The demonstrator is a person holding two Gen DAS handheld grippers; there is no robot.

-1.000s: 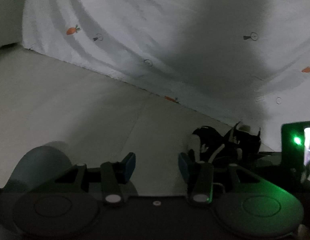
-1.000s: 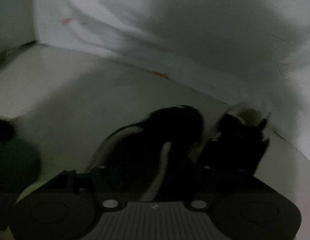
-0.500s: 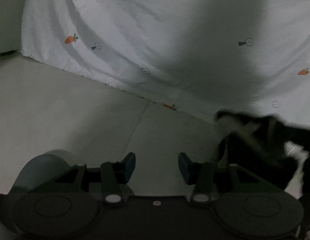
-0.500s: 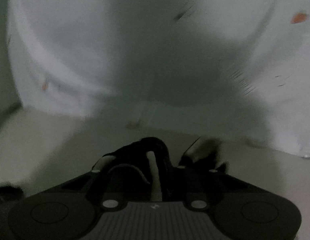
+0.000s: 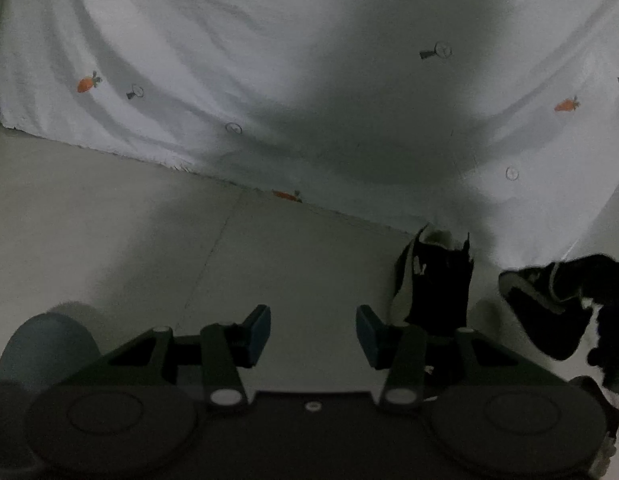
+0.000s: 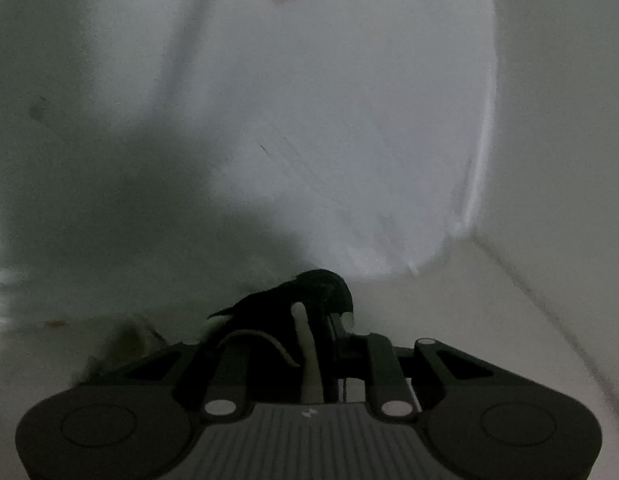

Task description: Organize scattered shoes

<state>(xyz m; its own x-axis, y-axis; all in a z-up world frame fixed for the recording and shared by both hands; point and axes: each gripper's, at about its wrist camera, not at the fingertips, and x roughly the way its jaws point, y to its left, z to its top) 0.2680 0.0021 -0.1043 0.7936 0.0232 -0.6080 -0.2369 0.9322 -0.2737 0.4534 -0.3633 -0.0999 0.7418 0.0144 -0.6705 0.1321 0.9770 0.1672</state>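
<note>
My right gripper has its fingers pinched on a black shoe with pale trim, lifted clear of the floor; in the left view it hangs at the right edge. My left gripper is empty, its fingers spread partway over bare floor. A second black shoe stands just beyond it, near the hem of the carrot-print sheet. As I judge it, the job is early: one shoe in hand, its mate not yet paired up, though the dim, blurred views may hide other shoes.
</note>
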